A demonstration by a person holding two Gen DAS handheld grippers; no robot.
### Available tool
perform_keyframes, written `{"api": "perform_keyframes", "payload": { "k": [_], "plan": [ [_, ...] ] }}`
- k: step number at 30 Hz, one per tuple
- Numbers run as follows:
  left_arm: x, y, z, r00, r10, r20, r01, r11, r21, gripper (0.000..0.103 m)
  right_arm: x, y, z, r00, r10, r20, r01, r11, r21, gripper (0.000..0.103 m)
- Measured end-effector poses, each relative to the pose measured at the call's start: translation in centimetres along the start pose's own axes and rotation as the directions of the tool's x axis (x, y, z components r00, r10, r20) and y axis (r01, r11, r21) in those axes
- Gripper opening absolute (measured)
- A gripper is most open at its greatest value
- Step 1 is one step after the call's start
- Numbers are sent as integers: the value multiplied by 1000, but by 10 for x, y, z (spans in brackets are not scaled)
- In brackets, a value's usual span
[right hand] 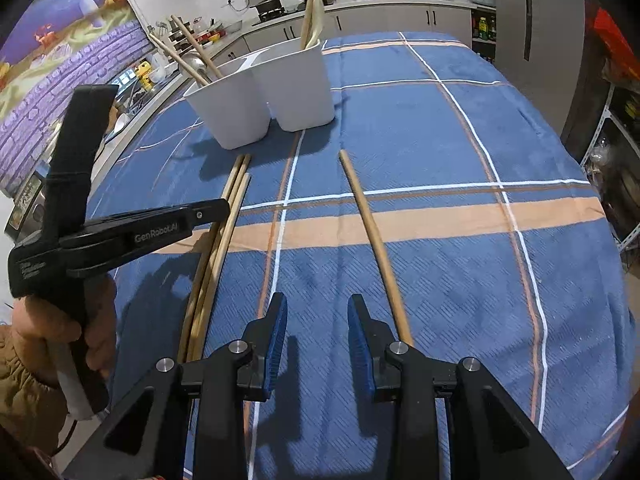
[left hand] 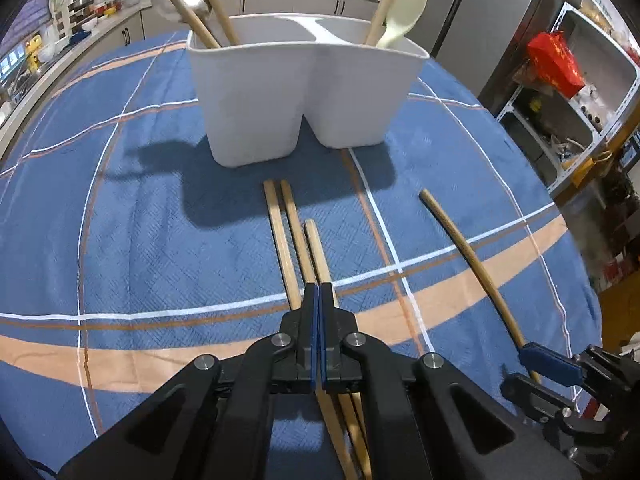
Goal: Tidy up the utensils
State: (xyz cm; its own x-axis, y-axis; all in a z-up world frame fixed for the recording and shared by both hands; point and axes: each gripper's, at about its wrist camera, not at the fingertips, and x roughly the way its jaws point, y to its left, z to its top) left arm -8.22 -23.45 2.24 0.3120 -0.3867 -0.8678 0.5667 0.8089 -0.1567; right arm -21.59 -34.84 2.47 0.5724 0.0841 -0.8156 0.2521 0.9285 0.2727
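A white two-compartment holder stands on the blue plaid tablecloth; it also shows in the right wrist view. It holds wooden handles, a metal ladle and a cream spoon. Three wooden sticks lie side by side in front of it. My left gripper is shut just above them, with nothing visibly between its pads. A single wooden stick lies to the right. My right gripper is open, just left of that stick's near end.
The tablecloth covers the whole table. A kitchen counter with pots runs behind it. A fridge and metal shelves stand to the right.
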Motion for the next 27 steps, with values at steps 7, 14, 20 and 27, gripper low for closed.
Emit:
{"api": "perform_keyframes", "payload": {
  "k": [7, 14, 20, 27],
  "plan": [
    [-1, 9, -7, 1000, 8, -2, -8, 1000, -12, 0, -4, -13, 5, 999, -44, 13, 44, 999, -1, 34],
    [-3, 2, -9, 999, 47, -6, -47, 998, 34, 0, 13, -10, 18, 996, -84, -6, 84, 995, -55, 34],
    [-11, 8, -25, 999, -29, -25, 29, 999, 28, 0, 35, -1, 40, 994, -104, -34, 100, 990, -101, 34],
    [-25, 37, -50, 988, -142, -53, 137, 988, -76, 0, 35, -27, 46, 993, -13, -115, 17, 999, 34, 4]
  ]
}}
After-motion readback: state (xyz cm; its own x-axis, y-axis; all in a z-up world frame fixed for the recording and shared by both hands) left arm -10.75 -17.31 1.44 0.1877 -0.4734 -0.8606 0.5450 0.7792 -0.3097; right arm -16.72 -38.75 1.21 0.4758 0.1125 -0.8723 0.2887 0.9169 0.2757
